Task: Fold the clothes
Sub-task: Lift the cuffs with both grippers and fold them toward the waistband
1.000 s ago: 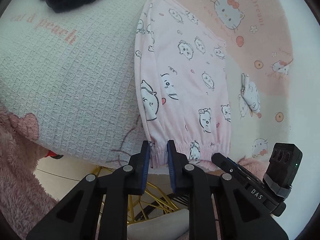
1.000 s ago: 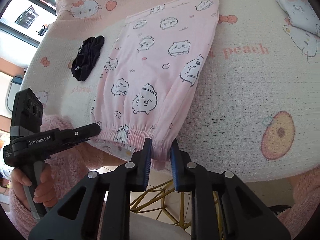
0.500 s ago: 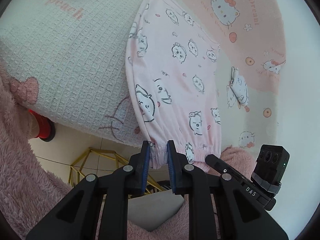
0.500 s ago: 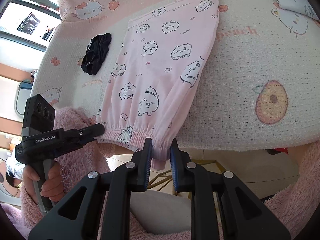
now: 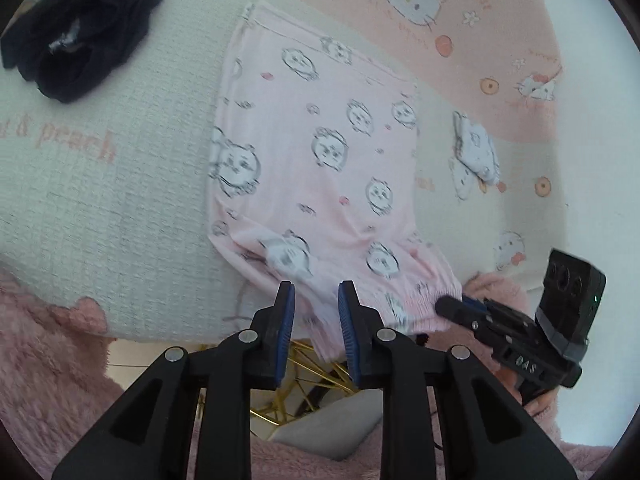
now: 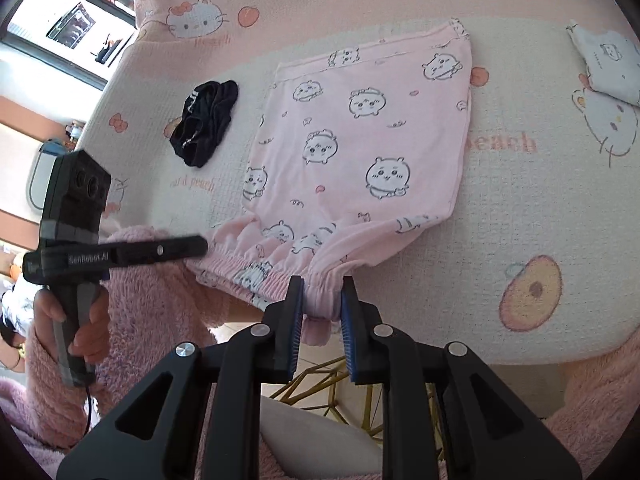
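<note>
Left claw gripping pink pyjama trousers, black garment beyond

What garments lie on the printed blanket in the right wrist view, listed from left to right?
Crumpled black garment → pink cartoon-print pyjama trousers → small folded white cartoon-print cloth.

Pink printed garments: I count one, centre of the frame.
Black garments: I see one, upper left.
White folded pieces: I see one, upper right.
Grippers: I count two, left and right.
</note>
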`<state>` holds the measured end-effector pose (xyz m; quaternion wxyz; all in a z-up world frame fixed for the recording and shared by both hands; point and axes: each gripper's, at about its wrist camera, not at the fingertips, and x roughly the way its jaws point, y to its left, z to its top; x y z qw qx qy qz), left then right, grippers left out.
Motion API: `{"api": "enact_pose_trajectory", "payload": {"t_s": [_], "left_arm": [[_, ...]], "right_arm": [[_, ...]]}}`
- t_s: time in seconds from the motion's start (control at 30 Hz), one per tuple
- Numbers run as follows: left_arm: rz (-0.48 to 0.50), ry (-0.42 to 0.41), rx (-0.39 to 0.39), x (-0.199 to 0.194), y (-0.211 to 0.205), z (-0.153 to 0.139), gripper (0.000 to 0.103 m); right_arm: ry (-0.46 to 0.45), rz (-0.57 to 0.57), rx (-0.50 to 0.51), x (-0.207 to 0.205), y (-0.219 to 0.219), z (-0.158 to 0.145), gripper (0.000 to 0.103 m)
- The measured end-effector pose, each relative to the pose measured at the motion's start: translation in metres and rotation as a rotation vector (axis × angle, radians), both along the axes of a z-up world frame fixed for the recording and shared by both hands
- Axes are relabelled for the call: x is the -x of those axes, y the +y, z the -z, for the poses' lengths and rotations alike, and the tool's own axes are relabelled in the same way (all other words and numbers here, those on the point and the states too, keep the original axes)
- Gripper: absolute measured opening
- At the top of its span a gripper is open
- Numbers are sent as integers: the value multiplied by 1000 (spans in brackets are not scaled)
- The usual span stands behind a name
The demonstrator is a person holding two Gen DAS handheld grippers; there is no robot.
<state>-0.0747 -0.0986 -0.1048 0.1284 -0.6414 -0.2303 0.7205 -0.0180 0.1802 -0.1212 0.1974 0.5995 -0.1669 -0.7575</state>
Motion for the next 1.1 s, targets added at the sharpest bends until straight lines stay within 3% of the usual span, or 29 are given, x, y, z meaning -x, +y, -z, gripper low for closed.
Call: {"api": "enact_pose_trajectory", "payload": {"t_s": [0.3,0.47,0.5,0.57,0.7,0.83,0.97,1.07,1.1], "left_arm": [[201,-69,248,29,43,44,24],[71,-120,281,7,21,58,25],[24,-127,275,2,14,57,25],[-65,-136,213,-9,7,52,37],[-156,-170,65,-32,9,50,39],[-181,-237,24,-43,19,73,44],[-215,-300,-89,-42,21,94,44],[-174,-271,-160,-37,31,94,43],[-175,-260,-167,-36,31,93,38]], "right_arm": [[-81,-25,-39,-19,-11,36,17],[-110,5,-28,-20,-3,44,19],[-118,5,-32,-21,-3,47,19],[-134,4,-43,-22,-3,53,19],[-141,-5,-44,-24,-4,56,19],[-146,4,-18,-24,-1,58,19],[-150,13,7,-24,2,60,19],[-150,15,23,-24,4,61,19],[-149,15,29,-24,4,61,19]]}}
